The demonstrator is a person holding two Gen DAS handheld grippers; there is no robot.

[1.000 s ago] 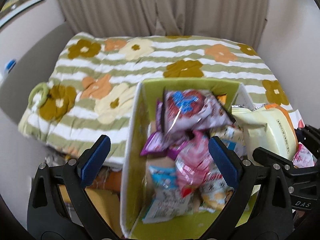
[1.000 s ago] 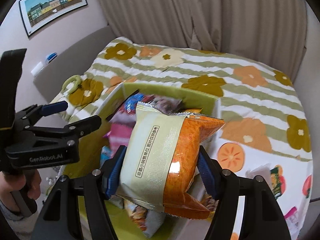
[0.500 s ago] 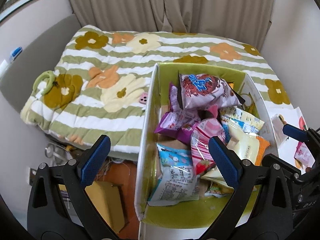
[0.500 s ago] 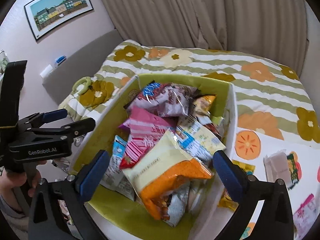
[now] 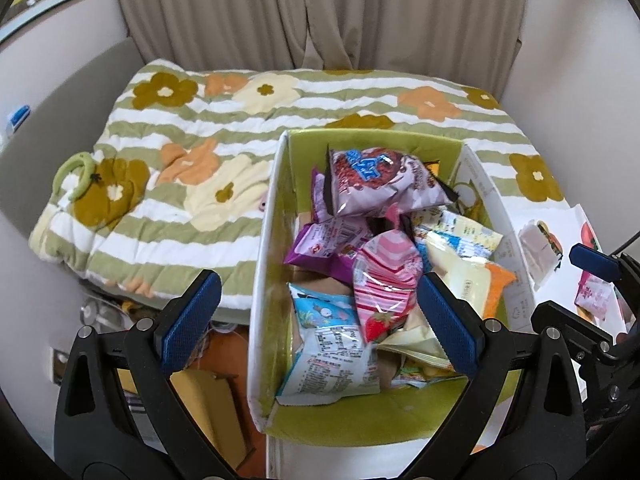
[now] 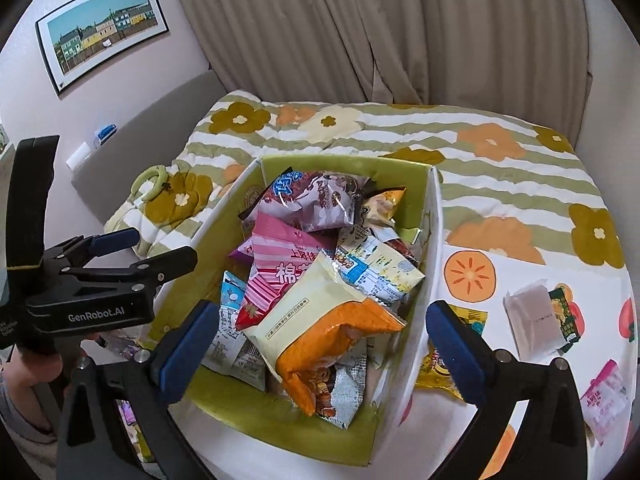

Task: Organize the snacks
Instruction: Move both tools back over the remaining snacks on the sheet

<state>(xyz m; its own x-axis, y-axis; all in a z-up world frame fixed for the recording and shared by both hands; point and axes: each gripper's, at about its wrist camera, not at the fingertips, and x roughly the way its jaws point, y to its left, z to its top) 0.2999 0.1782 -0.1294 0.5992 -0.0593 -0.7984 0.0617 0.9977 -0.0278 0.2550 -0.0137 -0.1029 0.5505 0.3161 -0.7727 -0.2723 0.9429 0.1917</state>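
right tongs (image 6: pixel 320 344): wide open, holding nothing | orange bag (image 6: pixel 324 332): free between the blue pads, lower centre, atop the snack pile in the green box (image 6: pixel 340 168) | left tongs (image 5: pixel 320 320): wide open, empty, straddling box's left wall | loose packets (image 6: pixel 536 320): right, on tablecloth outside box

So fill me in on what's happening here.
A person with a handheld gripper in each hand is sorting snack packets into a green-lined box on a bed. The right gripper is open and empty above the cream-and-orange snack bag, which lies on top of the pile in the box. The left gripper is also open and holds nothing. A few packets, including a pink packet, still lie on the cloth to the right of the box.
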